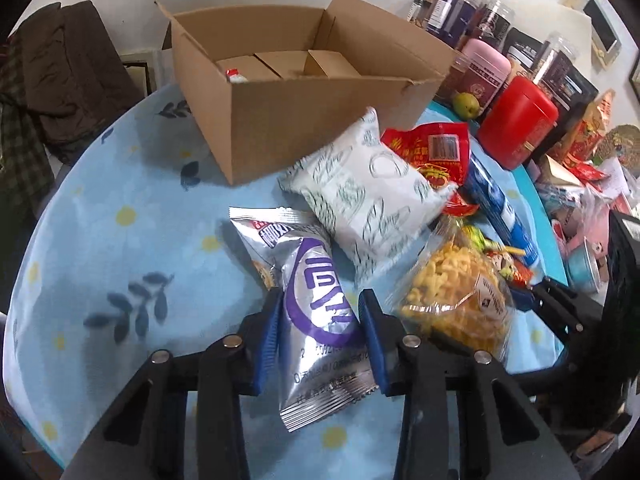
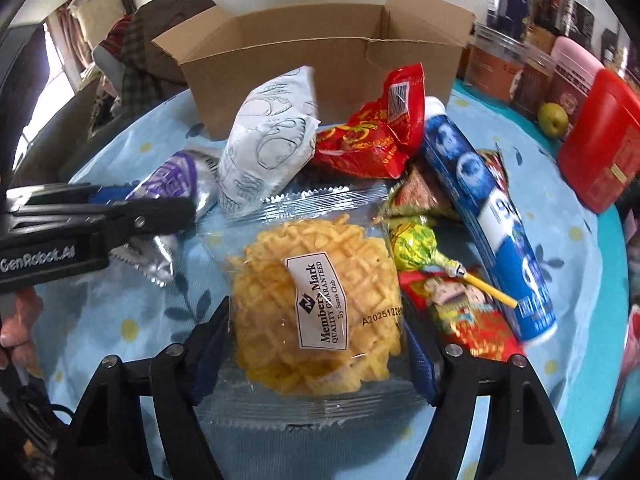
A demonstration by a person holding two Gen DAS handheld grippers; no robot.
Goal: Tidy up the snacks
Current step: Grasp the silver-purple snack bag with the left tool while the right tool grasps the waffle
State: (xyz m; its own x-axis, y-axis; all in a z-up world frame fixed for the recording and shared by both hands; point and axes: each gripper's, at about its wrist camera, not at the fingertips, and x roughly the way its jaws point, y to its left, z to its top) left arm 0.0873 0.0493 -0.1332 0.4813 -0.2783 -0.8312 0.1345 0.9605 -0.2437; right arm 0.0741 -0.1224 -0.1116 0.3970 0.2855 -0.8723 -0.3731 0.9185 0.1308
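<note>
Two hand-held claws are each picking a snack from the near pile: the left gripper (image 1: pixel 320 320) is narrowing on a silver packet (image 1: pixel 320 320), the right gripper (image 2: pixel 316 340) straddling, wider, a waffle bag (image 2: pixel 316 300). Next they likely lift both into the far cardboard box (image 1: pixel 320 120).

Clear waffle-snack bag (image 2: pixel 316 312): white label "Member's Mark / QUALITY GUARANTEED / By Sams Club", stamped code "A2025122…", rest cut off. Left tool (image 2: pixel 100 216) body reads "GenRobot.AI". Silver-purple packet (image 1: pixel 320 320): print too blurred to read. Blue tube (image 2: pixel 492 220): large white characters, illegible.
</note>
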